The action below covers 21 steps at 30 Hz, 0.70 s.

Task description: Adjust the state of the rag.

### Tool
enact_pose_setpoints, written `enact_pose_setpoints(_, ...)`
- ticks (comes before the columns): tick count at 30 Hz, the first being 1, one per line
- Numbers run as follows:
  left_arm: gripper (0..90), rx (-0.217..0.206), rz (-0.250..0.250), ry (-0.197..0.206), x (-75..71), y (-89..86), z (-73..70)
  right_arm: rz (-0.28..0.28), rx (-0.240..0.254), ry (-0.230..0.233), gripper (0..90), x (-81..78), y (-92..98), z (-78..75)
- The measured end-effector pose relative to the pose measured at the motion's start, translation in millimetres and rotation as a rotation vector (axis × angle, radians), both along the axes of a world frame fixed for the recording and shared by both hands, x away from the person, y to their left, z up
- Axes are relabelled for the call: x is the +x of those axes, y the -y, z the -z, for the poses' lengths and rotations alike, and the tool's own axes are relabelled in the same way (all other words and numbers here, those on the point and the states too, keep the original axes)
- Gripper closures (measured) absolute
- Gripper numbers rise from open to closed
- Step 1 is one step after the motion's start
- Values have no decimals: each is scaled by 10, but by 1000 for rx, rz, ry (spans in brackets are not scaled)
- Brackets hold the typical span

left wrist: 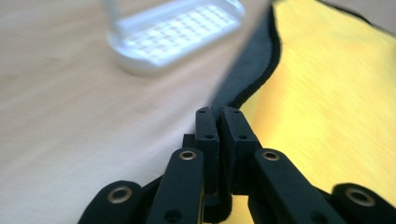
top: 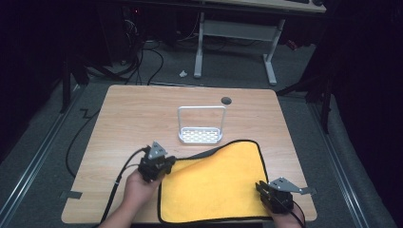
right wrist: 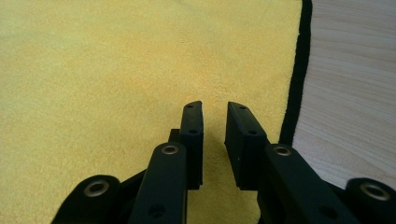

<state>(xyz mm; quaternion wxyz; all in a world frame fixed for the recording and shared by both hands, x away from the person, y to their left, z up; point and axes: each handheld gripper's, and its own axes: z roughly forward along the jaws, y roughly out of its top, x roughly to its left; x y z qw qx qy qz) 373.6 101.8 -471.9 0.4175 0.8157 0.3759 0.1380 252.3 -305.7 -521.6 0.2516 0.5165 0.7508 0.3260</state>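
— So, where does it stand? The left tongs (left wrist: 217, 112) are pinched together on the black-trimmed edge of the yellow microfibre cloth (top: 214, 187), at its near-left corner, and that corner is lifted off the desk (top: 128, 118) and curling toward the middle.

— And the right tongs (right wrist: 214, 108)?

— Slightly apart, nothing between them. They hover over the cloth close to its right hem (right wrist: 296, 84), with only pile under the tips. The rest of the cloth lies flat on the near half of the desk, its far edge just in front of the white wire-handled rack (top: 200, 124).

— What worries you?

— The grip is thin. The left tongs seem to hold only the hem, so a quick pull could strip it out and drop the corner.

— Anything else?

— The right side isn't pinned. If the left hand carries its corner across while the right tongs stay off the fabric, I'd expect the whole cloth to slide instead of folding, and the fold line would come out crooked.

— And the rack?

— It's near the far edge. A dragged cloth could nudge it, or a raised corner swung too far could catch its handle.

— Best guess at the fix?

— Probably clamp the right hem first, then fold slowly.
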Motion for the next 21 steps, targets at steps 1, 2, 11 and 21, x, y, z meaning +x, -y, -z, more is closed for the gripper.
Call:
enact_pose_setpoints(1,853,5,-14,-2,74,-32,-10,-2,1,1,775,-1,2,0)
enact_pose_setpoints(2,853,5,-14,-2,74,-32,-10,-2,2,1,775,-1,3,-1)
enact_pose_setpoints(11,602,-71,-125,-87,605,-274,173,-14,4,1,767,-10,-5,-1)
enact_pose_setpoints(21,492,-34,-135,-136,647,-154,500,-114,22,20,744,-45,-318,-70)
